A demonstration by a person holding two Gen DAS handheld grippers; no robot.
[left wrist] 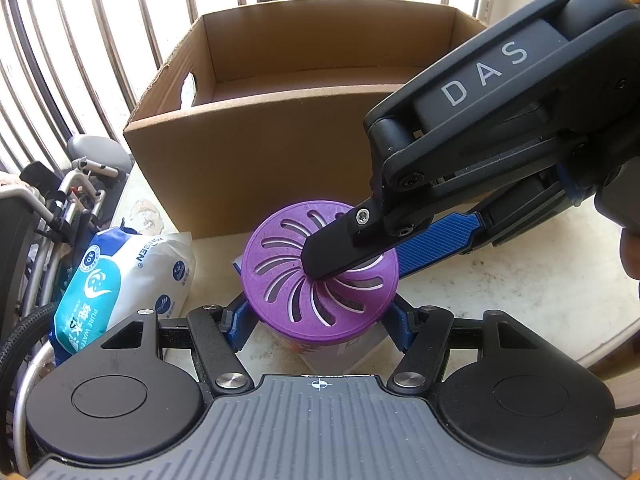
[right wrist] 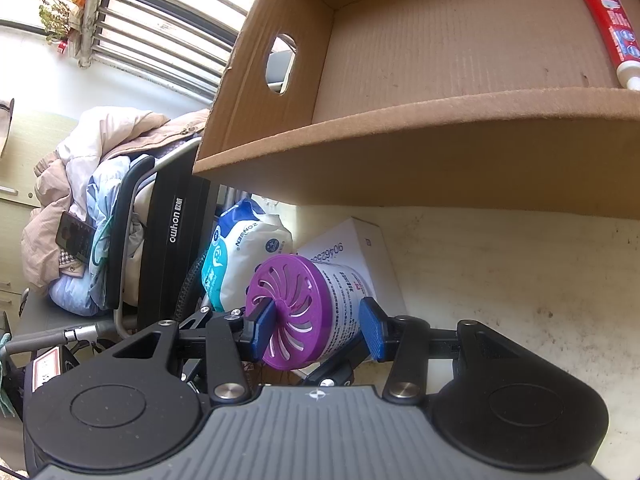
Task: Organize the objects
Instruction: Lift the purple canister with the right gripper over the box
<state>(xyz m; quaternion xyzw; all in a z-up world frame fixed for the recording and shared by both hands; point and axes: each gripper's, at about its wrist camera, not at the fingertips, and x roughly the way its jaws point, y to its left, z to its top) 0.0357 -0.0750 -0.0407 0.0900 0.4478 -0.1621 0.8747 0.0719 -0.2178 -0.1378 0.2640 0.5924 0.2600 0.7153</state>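
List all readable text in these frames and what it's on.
"DAS": right tool casing.
"PURE WATER", "ZONSEN": wipes pack.
"ouhon": black wheelchair backrest, uncertain.
"9046 25", partial: white box.
Purple-lidded can label, red tube in cardboard box: too small or blurred.

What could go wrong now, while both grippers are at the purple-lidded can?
1. The right gripper has one pad on the slotted purple lid and one on the can wall, so it may slip.
2. The left gripper straddles the same can; pulling apart could tip it.
3. The cardboard box stands close behind, and its near wall may catch the can during lifting.
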